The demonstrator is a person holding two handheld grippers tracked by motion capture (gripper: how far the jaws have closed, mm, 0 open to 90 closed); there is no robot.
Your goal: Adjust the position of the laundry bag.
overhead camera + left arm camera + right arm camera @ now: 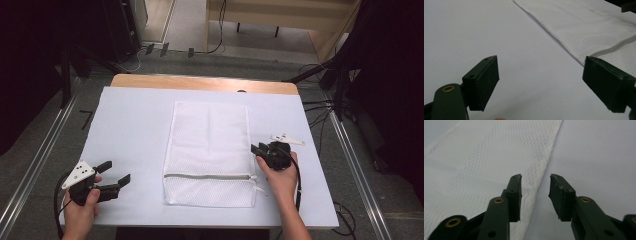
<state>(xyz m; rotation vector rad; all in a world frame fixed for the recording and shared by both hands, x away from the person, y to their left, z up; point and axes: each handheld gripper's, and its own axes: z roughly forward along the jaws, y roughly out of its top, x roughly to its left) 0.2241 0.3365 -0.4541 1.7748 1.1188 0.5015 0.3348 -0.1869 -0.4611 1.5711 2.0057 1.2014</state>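
Note:
A white mesh laundry bag [207, 145] lies flat in the middle of the table, with a grey zipper [207, 176] running across near its front end. The zipper is closed, and its pull [260, 189] lies at the right end. My left gripper [116, 171] is at the front left, well clear of the bag, open wide and pointing towards it. In the left gripper view the bag [584, 25] and zipper [614, 47] lie beyond the empty left gripper [540, 75]. My right gripper [257, 148] is at the bag's right edge, just behind the zipper. It is open, and the bag's edge [541, 167] runs between the jaws of the right gripper [535, 180].
A white sheet [130, 130] covers the table, and a wooden strip [200, 82] shows along the far edge. Cables [320, 107] and metal rails [40, 160] lie on the floor around the table. Bare sheet lies left and right of the bag.

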